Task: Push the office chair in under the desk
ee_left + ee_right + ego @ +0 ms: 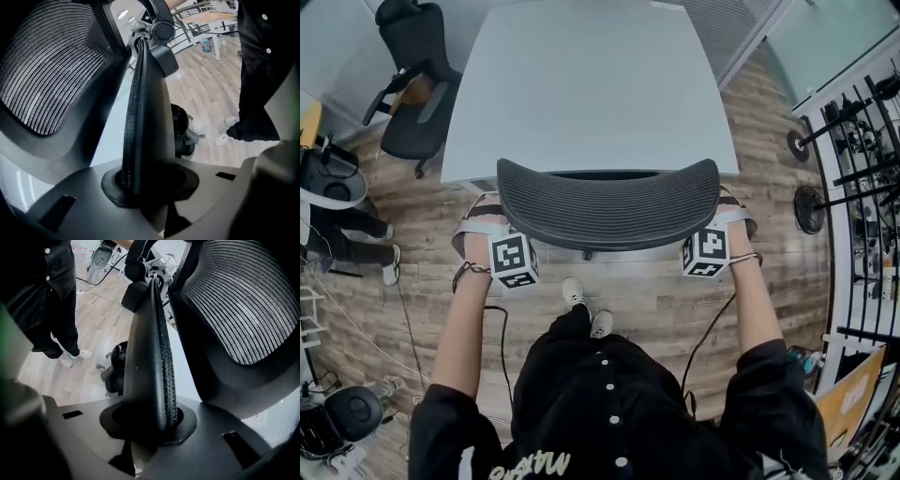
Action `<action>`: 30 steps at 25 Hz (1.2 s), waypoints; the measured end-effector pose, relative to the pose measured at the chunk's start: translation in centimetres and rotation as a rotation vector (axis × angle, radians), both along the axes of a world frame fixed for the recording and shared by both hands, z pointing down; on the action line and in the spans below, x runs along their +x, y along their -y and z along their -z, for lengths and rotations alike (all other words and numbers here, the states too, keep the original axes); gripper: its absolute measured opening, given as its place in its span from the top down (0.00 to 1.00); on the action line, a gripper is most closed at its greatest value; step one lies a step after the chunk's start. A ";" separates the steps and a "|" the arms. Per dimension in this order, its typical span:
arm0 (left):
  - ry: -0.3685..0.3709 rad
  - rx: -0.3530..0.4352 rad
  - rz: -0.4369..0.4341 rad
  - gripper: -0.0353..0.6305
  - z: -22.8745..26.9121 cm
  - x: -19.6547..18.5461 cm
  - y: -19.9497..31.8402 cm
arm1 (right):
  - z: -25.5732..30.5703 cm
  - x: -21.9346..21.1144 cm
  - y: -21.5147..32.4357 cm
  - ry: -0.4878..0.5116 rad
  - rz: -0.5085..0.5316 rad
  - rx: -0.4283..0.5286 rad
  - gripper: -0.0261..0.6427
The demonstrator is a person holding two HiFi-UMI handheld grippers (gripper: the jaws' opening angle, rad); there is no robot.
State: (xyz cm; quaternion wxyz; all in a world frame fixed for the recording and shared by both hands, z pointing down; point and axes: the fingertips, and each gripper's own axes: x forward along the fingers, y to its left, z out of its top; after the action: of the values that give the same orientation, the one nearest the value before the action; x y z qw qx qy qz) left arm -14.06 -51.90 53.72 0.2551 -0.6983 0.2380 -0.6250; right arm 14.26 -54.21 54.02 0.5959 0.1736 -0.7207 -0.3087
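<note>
As the left gripper point(140, 190) and right gripper point(151, 423) fingers pinch its padded black armrests point(146, 117), the mesh-backed black office chair point(607, 202) likely rolls heavily but stiffly.

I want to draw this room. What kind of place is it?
Probably an office or workroom: a grey desk, a mesh office chair at it, and a second chair nearby.

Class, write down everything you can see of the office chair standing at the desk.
The office chair is black, with a curved backrest of ribbed mesh in a smooth, hard frame. It stands upright on the wood floor, backrest toward the person. Its seat is hidden, apparently under the pale desk. The left tongs are closed on one textured armrest, and the right tongs on the other.
</note>
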 end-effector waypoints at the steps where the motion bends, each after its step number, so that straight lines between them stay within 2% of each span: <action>1: 0.001 0.001 -0.001 0.79 0.0 0.1 0.2 | 0.1 0.0 0.1 -0.001 -0.003 -0.002 0.81; 30: -0.001 0.002 -0.006 0.79 0.0 0.0 4.5 | 0.6 -0.4 4.5 0.011 -0.027 0.007 0.79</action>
State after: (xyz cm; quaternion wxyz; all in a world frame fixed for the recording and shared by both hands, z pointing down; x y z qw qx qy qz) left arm -14.08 -56.40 53.76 0.2575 -0.6992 0.2366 -0.6236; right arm 13.86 -58.67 53.40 0.5953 0.1871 -0.7205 -0.3024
